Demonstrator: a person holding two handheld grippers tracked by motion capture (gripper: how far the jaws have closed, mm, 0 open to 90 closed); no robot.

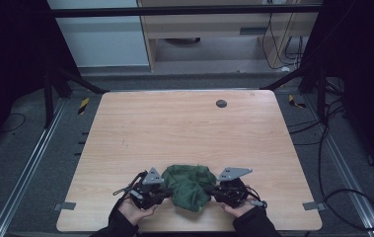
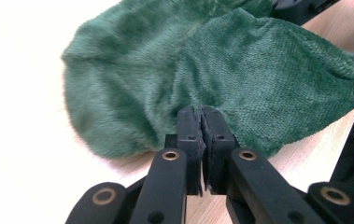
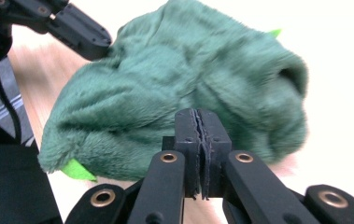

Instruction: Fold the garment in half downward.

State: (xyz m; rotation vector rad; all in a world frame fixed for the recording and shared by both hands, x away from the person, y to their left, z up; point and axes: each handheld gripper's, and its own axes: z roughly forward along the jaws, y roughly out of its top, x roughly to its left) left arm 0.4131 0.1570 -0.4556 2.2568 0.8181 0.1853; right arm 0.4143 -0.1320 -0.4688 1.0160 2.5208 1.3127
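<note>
Now I have each hand-held gripper, left (image 1: 167,190) and right (image 1: 209,189), pinching the green plush cloth (image 1: 188,183) (bunched up) on the desk (image 1: 174,123).

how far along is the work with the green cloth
Early, by the look of it. Done: both tongs have taken hold; the left tongs and the right tongs are each pinched shut at an edge of the green fleece cloth. In hand: the cloth sits bunched between them near the front edge of the table. Left: it is still crumpled, neither spread flat nor folded.
</note>
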